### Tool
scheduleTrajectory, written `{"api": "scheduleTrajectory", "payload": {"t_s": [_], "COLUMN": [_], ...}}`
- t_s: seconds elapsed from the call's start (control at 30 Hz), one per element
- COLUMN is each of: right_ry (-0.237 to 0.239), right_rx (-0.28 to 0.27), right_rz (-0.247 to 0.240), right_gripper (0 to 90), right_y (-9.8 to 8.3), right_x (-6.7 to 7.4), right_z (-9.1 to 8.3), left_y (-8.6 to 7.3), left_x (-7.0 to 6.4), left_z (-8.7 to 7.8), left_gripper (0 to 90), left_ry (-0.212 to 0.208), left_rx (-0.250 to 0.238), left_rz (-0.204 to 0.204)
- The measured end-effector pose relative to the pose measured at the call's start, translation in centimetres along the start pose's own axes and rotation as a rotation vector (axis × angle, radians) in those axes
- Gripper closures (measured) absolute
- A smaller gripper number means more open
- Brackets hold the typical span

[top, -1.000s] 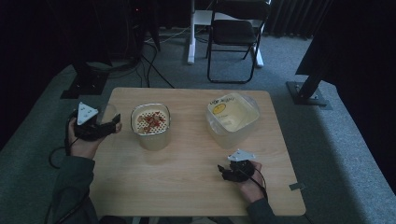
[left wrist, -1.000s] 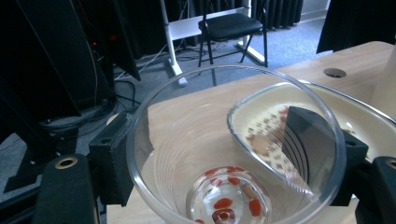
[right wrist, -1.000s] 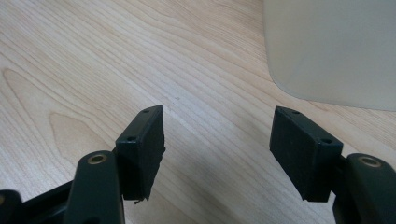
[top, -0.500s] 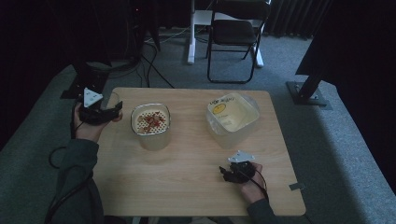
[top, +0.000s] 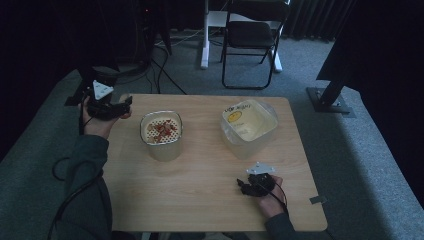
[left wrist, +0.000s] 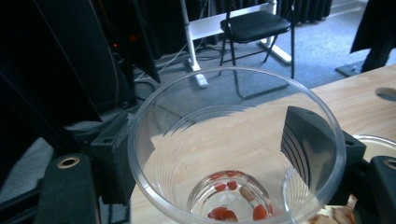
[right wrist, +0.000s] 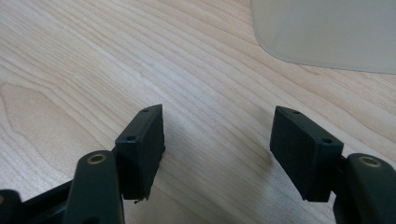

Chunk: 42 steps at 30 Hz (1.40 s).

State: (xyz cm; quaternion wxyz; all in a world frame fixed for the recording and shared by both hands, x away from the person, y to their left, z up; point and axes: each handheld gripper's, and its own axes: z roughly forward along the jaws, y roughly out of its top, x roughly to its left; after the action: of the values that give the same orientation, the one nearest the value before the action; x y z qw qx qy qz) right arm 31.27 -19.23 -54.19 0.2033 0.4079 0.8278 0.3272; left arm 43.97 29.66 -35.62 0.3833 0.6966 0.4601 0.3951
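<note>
Clear plastic: the cup (left wrist: pixel 233 154) sits between the jaws of the left tongs (left wrist: pixel 224 154), which press on its 2 sides; red bits lie in its bottom. In the high view these tongs (top: pixel 107 106) hang at the tabletop's (top: pixel 200 195) far-left corner, just left of the metal pot (top: pixel 161 135). The pot holds a perforated insert with reddish pieces. Right of the pot stands a translucent tub (top: pixel 248 127). The right tongs (right wrist: pixel 217 149) rest on the wood near the tub, on the person's side, jaws wide apart and empty.
</note>
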Motion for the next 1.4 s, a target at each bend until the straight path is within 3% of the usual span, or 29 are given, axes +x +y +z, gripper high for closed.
{"api": "scheduleTrajectory", "payload": {"t_s": [0.17, 0.2, 0.27, 0.5, 0.6, 0.73, 0.97, 1.03, 1.17, 1.4], "right_ry": [0.011, 0.016, 0.024, 0.033, 0.035, 0.034, 0.035, 0.035, 0.035, 0.033], "right_rx": [-0.011, -0.014, -0.021, -0.04, -0.048, -0.05, -0.05, -0.05, -0.05, -0.05], "right_rz": [0.026, 0.033, 0.044, 0.064, 0.068, 0.069, 0.07, 0.07, 0.069, 0.07], "right_gripper": [34.3, 34.1, 33.9, 33.2, 32.6, 32.4, 32.4, 32.4, 32.4, 32.4], "right_y": [-0.3, -0.4, -0.5, -0.8, -0.9, -0.9, -0.9, -0.9, -0.9, -0.9], "right_x": [-0.2, -0.3, -0.4, -0.6, -0.6, -0.6, -0.6, -0.6, -0.6, -0.6], "right_z": [0.0, 0.0, 0.0, 0.1, 0.1, 0.1, 0.1, 0.1, 0.1, 0.1], "left_y": [1.2, 1.2, 1.8, 2.5, 2.8, 3.1, 3.5, 3.4, 3.2, 3.0], "left_x": [-0.9, -0.9, -1.8, -4.2, -5.0, -6.1, -7.1, -7.4, -7.5, -7.7], "left_z": [0.6, 0.6, 1.1, 2.7, 2.8, 2.8, 2.3, 2.2, 2.0, 1.7], "left_gripper": [24.8, 24.9, 24.9, 25.6, 26.2, 26.4, 26.4, 26.4, 26.4, 26.6], "left_ry": [0.032, 0.032, 0.044, 0.071, 0.083, 0.14, 0.199, 0.22, 0.236, 0.244], "left_rx": [0.026, 0.026, 0.052, 0.125, 0.134, 0.139, 0.141, 0.146, 0.154, 0.159], "left_rz": [0.092, 0.092, 0.153, 0.293, 0.346, 0.432, 0.56, 0.613, 0.668, 0.713]}}
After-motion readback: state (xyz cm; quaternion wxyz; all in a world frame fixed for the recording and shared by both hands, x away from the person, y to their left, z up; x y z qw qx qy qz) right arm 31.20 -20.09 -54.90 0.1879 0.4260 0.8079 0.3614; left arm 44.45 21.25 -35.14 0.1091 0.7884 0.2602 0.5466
